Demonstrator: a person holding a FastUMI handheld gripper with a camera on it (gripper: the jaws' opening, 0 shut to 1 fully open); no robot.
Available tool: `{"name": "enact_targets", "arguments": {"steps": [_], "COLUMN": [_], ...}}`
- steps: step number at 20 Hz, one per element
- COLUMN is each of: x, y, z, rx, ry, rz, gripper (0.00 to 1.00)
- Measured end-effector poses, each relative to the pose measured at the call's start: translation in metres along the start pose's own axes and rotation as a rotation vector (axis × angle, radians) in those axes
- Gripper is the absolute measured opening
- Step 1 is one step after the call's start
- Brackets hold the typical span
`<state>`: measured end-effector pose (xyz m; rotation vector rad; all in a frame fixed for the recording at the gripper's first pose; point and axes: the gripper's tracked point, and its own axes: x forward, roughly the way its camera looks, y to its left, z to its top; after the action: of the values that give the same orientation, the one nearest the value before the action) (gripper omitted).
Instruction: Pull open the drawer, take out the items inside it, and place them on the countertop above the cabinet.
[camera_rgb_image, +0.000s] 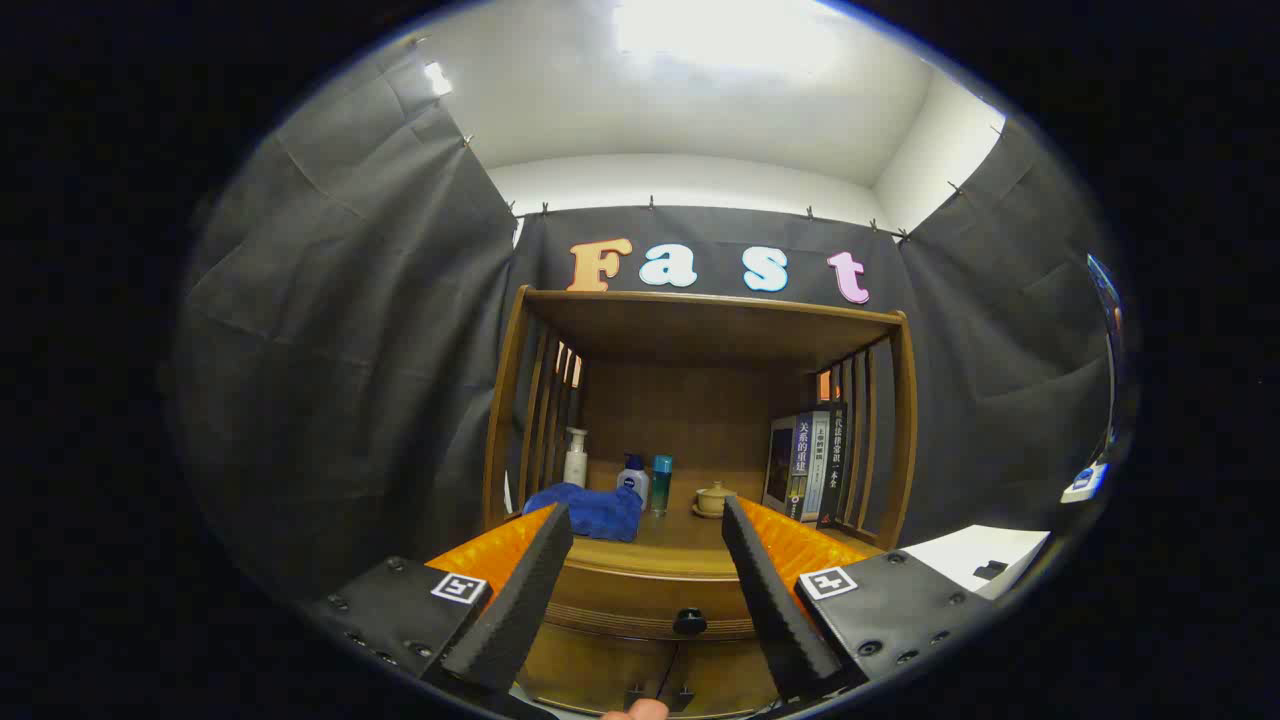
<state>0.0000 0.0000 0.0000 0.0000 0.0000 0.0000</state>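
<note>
Before the drawer knob (689, 622), the hand-held gripper (648, 590) stands wide and empty, lined up to grasp it.

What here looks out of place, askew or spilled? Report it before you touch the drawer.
Only the blue cloth: it lies crumpled on the countertop, not folded. The bottles and the small teapot stand upright, and the books lean slightly. The drawer is closed. The gripper has its jaws open.
</note>
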Motion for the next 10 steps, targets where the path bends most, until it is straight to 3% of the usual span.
{"name": "enact_targets", "arguments": {"steps": [10], "x": [0.0005], "y": [-0.0036], "z": [-0.0025], "rx": [0.005], "ry": [0.013], "rz": [-0.011], "gripper": [0.98]}}
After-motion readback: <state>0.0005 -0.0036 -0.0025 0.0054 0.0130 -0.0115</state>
